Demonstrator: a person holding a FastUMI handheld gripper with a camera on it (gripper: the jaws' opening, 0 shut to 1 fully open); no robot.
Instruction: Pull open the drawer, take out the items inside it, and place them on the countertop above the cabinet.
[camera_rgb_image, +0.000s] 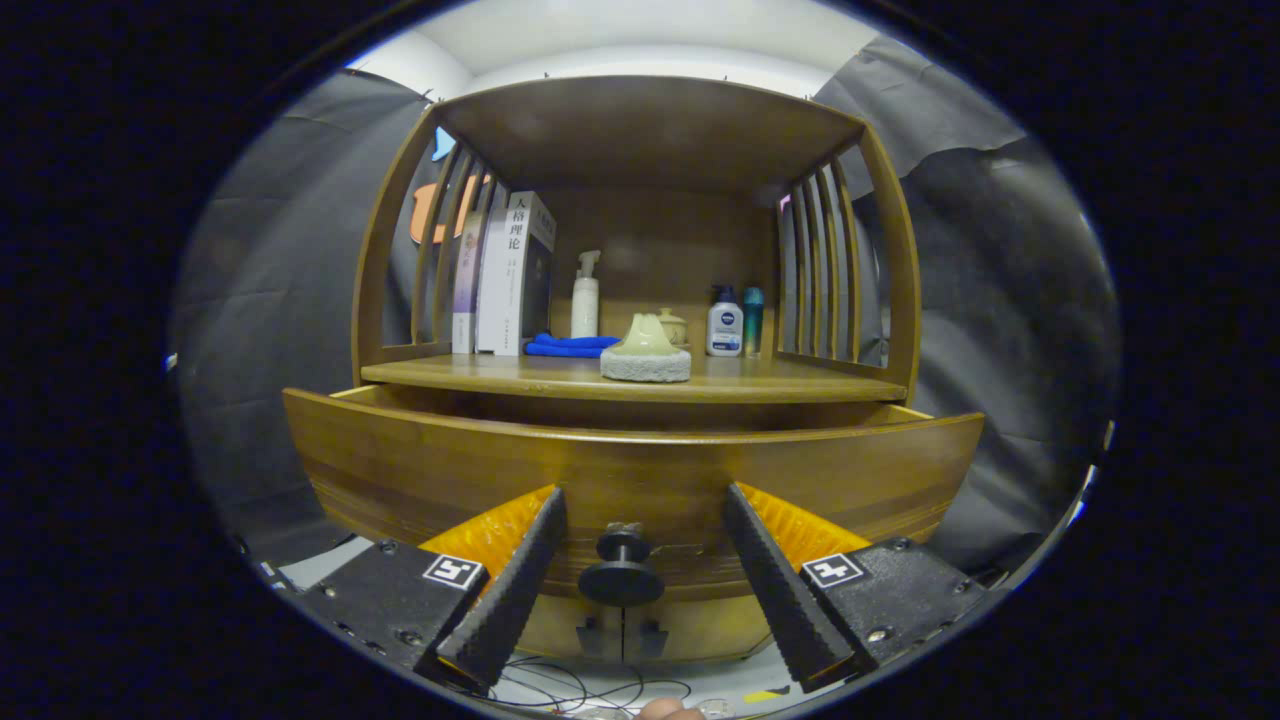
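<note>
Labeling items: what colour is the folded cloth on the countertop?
Blue; the cloth shows best in the gripper view.

I am looking at a wooden cabinet (640, 470) whose countertop (480, 373) is carrying the following. Books (505, 275) are standing upright at the left end, leaning against the slatted side. A blue cloth (568, 346) is lying folded just right of the books. A white spray bottle (585, 297) is standing behind the cloth. A pale conical piece on a grey round base (645, 352) is sitting at the front middle, with a small lidded jar (674, 326) standing behind it. A white bottle with a dark cap (724, 323) and a slim teal bottle (753, 319) are standing side by side further right. I am holding the gripper (640, 570) spread wide, its fingers touching nothing.
</note>
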